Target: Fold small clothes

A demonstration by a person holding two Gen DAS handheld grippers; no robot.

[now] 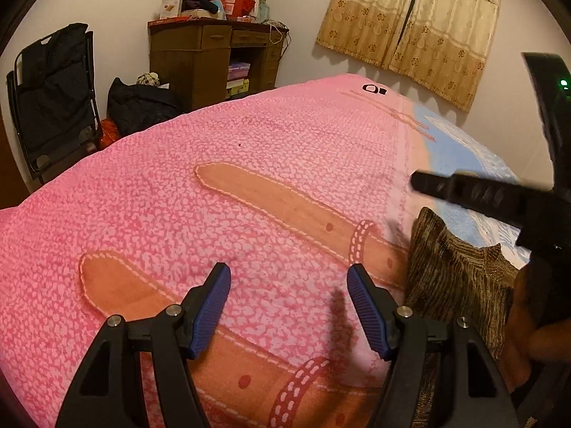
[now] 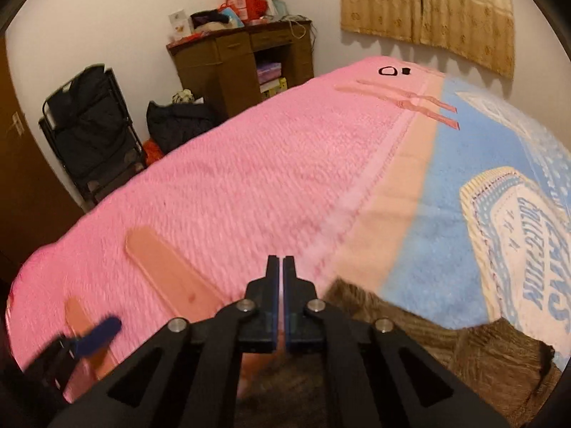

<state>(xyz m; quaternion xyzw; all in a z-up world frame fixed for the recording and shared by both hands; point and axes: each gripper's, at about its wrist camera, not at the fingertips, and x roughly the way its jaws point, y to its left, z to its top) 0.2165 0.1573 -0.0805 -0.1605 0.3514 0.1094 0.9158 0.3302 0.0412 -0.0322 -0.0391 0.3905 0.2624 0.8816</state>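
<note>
Two grippers over the bed point(image 1: 178, 192): your left gripper point(image 1: 289, 285) hangs released, your right gripper point(image 2: 281, 267) is clenched empty above the brown garment point(image 1: 453, 271) near the bed's near edge, so reopen it before pinching a hem.

The pink blanket point(image 1: 200, 192) lies flat and bare across the centre and left of the left wrist frame, giving open passage there. At lower right, a brown patterned garment point(image 1: 453, 271) is heaped on the blanket, with the right gripper point(image 1: 415, 181) above it. Beyond the bed, at upper left, a wooden desk point(image 1: 210, 53), a black folded chair point(image 1: 53, 96) and a dark bag point(image 1: 139, 105) line the wall.
</note>
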